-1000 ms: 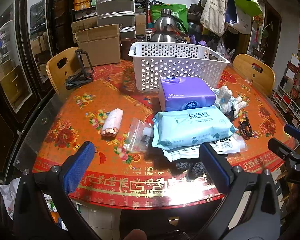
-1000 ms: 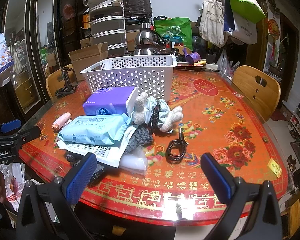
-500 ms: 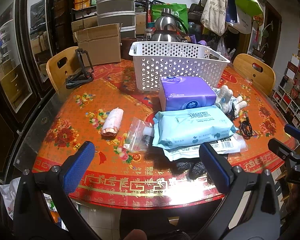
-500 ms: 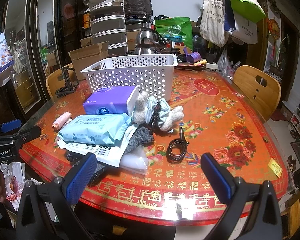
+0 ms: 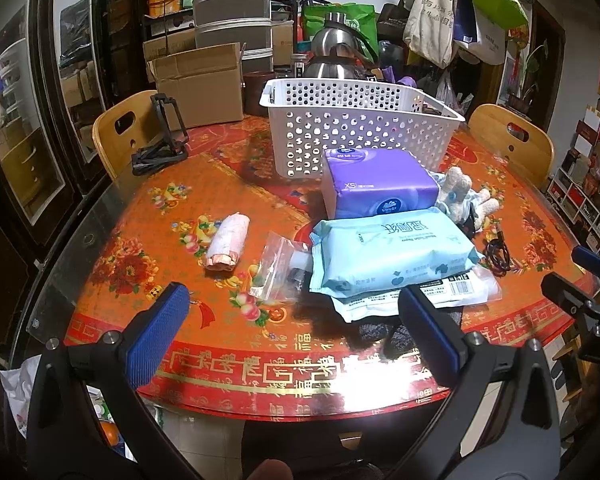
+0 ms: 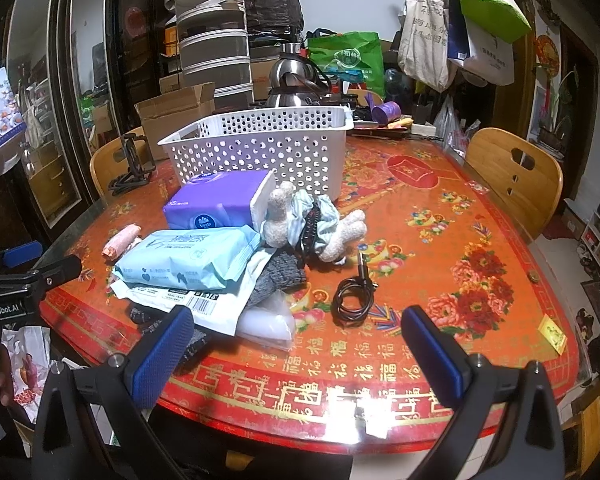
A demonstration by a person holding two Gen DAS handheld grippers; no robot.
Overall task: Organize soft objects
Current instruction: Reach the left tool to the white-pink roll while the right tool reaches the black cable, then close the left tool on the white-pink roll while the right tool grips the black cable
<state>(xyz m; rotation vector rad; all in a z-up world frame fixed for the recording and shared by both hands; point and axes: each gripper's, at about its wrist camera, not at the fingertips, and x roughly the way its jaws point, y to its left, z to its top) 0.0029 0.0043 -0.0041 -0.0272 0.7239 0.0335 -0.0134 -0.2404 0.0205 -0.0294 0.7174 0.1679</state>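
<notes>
Soft packs, a light-blue plastic tissue pack (image 5: 392,254) and a purple one (image 5: 380,182), lie mid-table at 12 o'clock of both released, empty grippers (image 5: 296,334) (image 6: 298,350); the operator should probably grasp the blue pack across its width, then lift it into the white perforated basket (image 5: 360,120).

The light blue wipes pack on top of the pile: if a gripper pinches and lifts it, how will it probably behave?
The wipes pack looks soft and puffy, so it will likely dent under the pads and sag somewhat. Its glossy film may be slippery. It lies on a white mailer, which might shift as it lifts.
</notes>
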